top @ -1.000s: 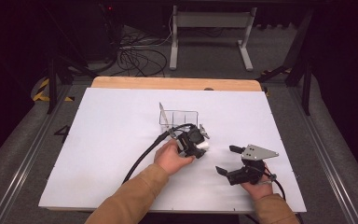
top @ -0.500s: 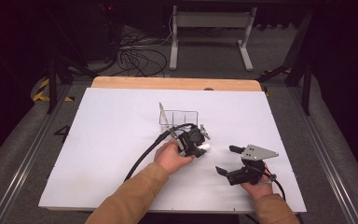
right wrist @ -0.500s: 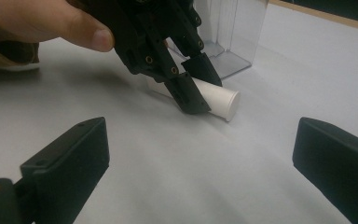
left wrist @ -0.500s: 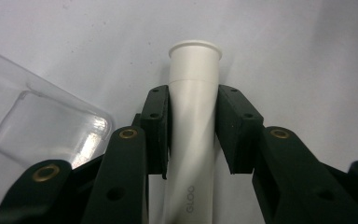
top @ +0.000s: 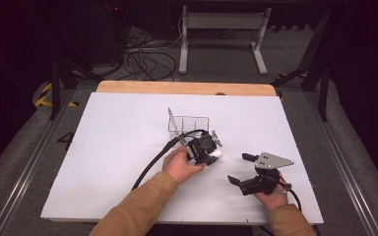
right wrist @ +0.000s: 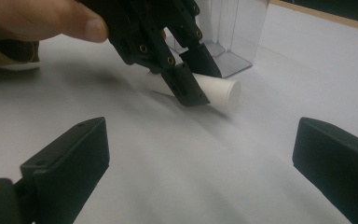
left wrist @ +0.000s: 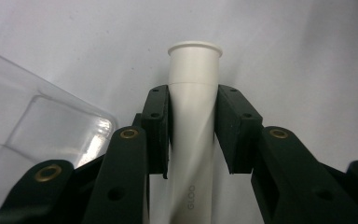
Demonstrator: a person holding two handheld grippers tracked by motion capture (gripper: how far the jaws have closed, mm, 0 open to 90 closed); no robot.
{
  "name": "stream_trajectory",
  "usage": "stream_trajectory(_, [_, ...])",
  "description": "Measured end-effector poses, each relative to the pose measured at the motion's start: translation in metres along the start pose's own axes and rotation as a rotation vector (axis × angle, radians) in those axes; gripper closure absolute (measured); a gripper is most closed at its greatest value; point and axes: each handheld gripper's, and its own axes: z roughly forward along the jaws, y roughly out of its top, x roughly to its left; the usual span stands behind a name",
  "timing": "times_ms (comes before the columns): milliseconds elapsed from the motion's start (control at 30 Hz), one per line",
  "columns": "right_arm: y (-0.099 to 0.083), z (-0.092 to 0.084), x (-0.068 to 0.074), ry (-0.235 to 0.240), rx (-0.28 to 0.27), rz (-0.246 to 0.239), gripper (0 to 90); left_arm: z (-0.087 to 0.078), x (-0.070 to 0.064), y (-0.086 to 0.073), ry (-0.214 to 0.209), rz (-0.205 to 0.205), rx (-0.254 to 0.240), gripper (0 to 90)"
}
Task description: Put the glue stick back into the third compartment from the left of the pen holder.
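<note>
Gripping the white tube (left wrist: 193, 126), my left gripper (top: 215, 147) has just been closing its jaws, and the pads now press both sides of it just below the rimmed end. It lies on the white table (top: 118, 147), near the middle, with the clear plastic box (top: 189, 124) just beside it at about eleven o'clock. My right gripper (top: 238, 169) rests at four o'clock from the tube, jaws spread wide on nothing.

Tube (left wrist: 193, 116) beside box (top: 189, 123), on table (top: 103, 147)
</note>
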Motion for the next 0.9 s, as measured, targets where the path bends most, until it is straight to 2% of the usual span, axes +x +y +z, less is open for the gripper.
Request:
stream_trajectory(367, [0.000,0.000,0.000,-0.001,0.001,0.001,4.2,-0.024,-0.002,0.003,0.000,0.006,-0.089,66.8])
stream_trajectory(433, [0.000,0.000,0.000,-0.001,0.002,0.001,4.2,-0.027,-0.003,0.003,0.009,0.010,-0.095,66.9])
stream_trajectory(533, [0.000,0.000,0.000,0.000,0.001,0.002,4.2,-0.030,-0.002,0.003,-0.012,0.011,-0.095,66.9])
stream_trajectory(633, [0.000,0.000,0.000,0.000,0.002,0.002,4.2,-0.032,-0.003,0.002,-0.008,0.009,-0.098,67.0])
stream_trajectory(900, [0.000,0.000,0.000,0.000,0.002,0.004,4.2,-0.043,-0.004,0.003,-0.013,0.009,-0.138,67.0])
